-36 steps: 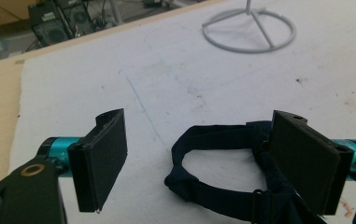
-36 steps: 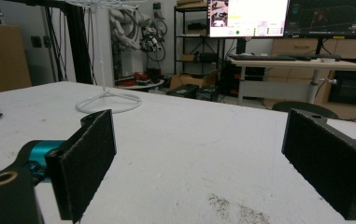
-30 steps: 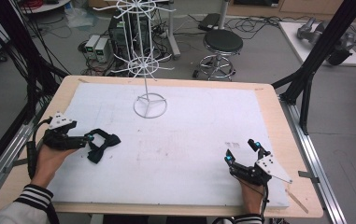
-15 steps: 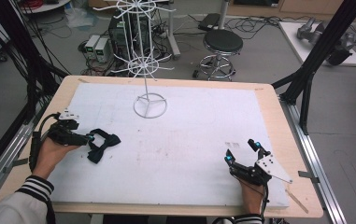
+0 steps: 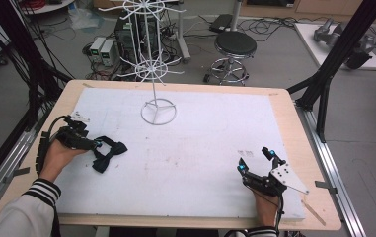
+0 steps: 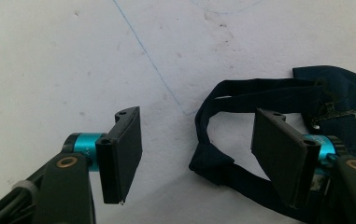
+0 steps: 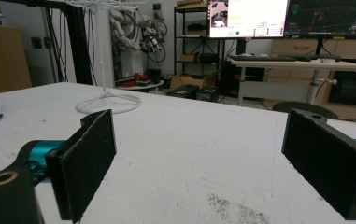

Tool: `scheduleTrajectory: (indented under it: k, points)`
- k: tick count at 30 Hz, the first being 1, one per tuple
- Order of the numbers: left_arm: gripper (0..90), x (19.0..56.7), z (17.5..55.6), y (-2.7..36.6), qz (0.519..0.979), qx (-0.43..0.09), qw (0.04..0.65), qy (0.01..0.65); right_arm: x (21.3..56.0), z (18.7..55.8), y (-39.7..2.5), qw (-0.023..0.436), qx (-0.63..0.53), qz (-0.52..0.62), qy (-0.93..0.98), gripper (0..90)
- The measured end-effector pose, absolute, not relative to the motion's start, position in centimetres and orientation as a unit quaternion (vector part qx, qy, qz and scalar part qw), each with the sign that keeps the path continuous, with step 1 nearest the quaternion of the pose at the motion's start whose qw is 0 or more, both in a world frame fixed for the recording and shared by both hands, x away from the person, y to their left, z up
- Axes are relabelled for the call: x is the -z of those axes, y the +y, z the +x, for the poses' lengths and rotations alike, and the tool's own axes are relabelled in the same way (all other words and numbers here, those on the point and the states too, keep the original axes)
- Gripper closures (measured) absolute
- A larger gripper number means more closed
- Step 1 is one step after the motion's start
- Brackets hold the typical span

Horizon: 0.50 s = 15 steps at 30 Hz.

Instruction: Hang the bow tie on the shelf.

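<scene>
A dark navy bow tie with its strap lies on the white table top at the left. My left gripper is right at its near side and stands open. In the left gripper view the bow tie's strap loops between the two jaws of my left gripper, the right jaw sits over the band, and the bow is at the far right. My right gripper rests near the table's front right, open, with nothing between the jaws; the right gripper view shows the right gripper over bare table.
A white wire display stand stands on its ring base at the back centre, and the wire stand also shows far off to the left. The wooden table edge frames the white top. A stool and cables are on the floor beyond.
My left hand and gripper have shifted slightly forward and right, closer onto the bow tie. The bow tie and the right gripper have stayed where they were.
</scene>
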<state>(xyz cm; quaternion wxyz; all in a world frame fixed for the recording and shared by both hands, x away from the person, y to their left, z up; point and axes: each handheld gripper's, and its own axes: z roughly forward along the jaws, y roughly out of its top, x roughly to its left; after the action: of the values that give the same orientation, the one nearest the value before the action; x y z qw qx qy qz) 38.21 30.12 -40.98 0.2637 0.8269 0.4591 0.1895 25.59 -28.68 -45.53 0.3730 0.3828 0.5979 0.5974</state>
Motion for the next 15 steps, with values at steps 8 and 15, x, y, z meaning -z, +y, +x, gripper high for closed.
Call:
scheduleTrajectory:
  k: [8, 15]
  points:
    - [44.7, 41.23, 38.55, 29.92, 0.828, -0.175, 0.253, 0.468, 45.52, 25.59, -28.69, 0.372, -0.598, 0.383, 0.598, 9.0]
    - [52.7, 41.21, 38.87, 29.81, 0.832, -0.167, 0.241, 0.471, 45.53, 25.58, -28.7, 0.372, -0.598, 0.383, 0.598, 9.0]
